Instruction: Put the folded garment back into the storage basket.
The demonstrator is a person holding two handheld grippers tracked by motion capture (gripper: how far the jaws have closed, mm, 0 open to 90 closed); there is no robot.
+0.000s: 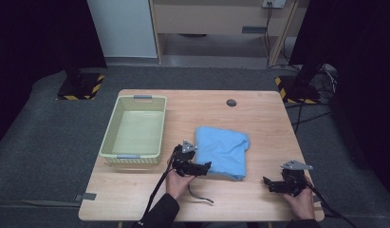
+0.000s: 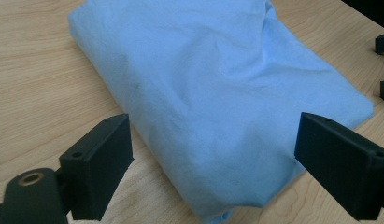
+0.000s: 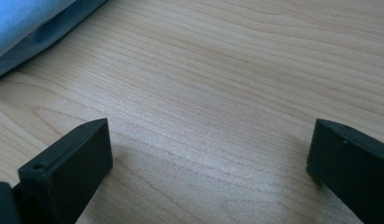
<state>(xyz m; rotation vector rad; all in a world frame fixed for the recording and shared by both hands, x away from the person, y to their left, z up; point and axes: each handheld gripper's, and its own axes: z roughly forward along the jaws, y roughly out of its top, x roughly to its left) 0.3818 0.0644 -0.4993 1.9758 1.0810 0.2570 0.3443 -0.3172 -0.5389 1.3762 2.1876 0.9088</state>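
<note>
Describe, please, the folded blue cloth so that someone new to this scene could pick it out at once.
Start at the wooden table and pass the pale green basket on its left half. Just right of the basket, toward the near edge, lies the folded blue cloth, with the left gripper open at its near left edge. It is the table's one soft, light blue thing.

A wood table [image 1: 259, 118] stands on a grey carpet [image 1: 41, 142]. Black curtains [image 1: 36, 33] hang at both sides. Two stands with yellow and black stripes [image 1: 81, 88] sit on the floor behind the table. At the back is a white panel [image 1: 121, 28] beside a wood cabinet [image 1: 207, 19]. Black cables [image 1: 316, 111] lie at the right.
</note>
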